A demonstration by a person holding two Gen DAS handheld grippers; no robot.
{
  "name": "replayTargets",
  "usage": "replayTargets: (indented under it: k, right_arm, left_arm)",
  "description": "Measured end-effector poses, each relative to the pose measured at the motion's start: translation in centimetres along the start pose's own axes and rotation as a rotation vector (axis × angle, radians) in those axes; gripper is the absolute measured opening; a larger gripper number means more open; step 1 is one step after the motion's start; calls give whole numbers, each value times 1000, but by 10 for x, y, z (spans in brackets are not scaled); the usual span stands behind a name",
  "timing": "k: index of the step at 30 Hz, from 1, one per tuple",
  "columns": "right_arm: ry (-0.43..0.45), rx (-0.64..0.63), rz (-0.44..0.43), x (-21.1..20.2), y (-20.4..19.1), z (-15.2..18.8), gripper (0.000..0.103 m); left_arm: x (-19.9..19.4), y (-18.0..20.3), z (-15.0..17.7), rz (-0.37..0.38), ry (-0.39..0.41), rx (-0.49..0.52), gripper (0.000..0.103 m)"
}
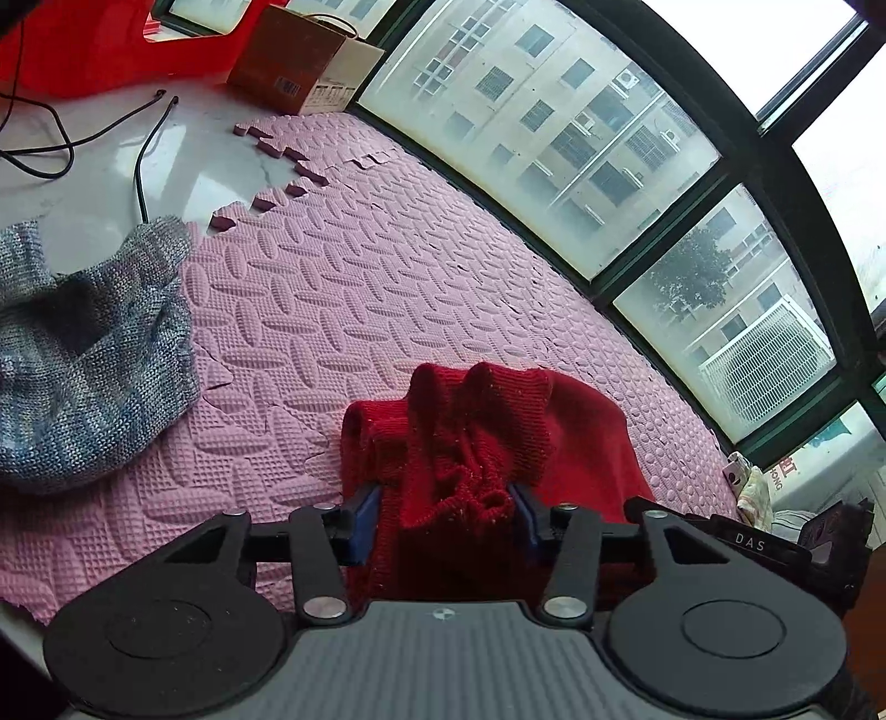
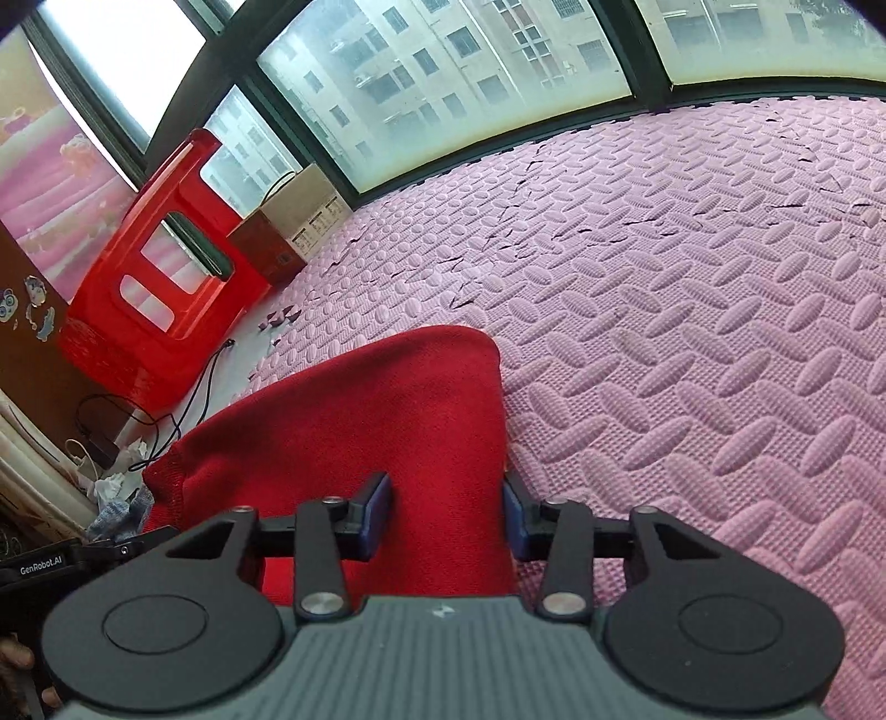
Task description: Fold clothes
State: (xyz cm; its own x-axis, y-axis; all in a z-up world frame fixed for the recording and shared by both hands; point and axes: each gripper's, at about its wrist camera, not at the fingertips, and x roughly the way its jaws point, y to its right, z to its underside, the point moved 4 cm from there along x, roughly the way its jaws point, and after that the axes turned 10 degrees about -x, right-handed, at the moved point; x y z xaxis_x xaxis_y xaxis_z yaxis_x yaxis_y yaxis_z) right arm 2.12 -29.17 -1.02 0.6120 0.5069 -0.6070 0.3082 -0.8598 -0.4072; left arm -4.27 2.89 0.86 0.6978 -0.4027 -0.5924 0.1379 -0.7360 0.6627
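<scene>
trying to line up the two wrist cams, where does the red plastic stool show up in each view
Left wrist: the red plastic stool fills the top left corner, beside the brown cardboard box.
Right wrist: the stool stands at mid left by the window, the same box just right of it.
Shared landmark: that box, at the pink foam mat's edge.
</scene>
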Motion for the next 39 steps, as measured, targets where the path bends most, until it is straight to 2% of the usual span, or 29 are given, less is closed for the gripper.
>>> replayTargets:
  k: [7, 16, 22, 28, 30, 34, 36, 39]
  right_arm:
    - [100, 22, 57, -42, 14, 0, 23]
    - [220, 80, 242, -118, 73, -2, 21]
    - [287, 126, 371, -169, 120, 0, 21]
    - [328, 170, 477, -206, 161, 5, 21]
    - [328, 187, 506, -213, 173, 10, 21]
    - [272, 224, 584, -213, 194, 27, 32]
    - [271, 202, 607, -216, 191, 33, 34]
    - [293, 155, 620, -220, 180, 34, 40]
  left_arm:
    - [18, 37, -7, 51, -27, 85, 25]
    - [91, 127, 11, 154, -141, 152, 20]
    - [137, 195, 34, 216, -228, 231, 20]
    - [171, 245, 61, 262, -292, 279, 20]
    - [180, 256, 70, 266, -308, 298, 20]
    - [192, 266, 89, 225, -335, 362, 26]
    - [191, 266, 93, 205, -326, 379, 40]
    - [189, 264, 93, 186, -317, 392, 49]
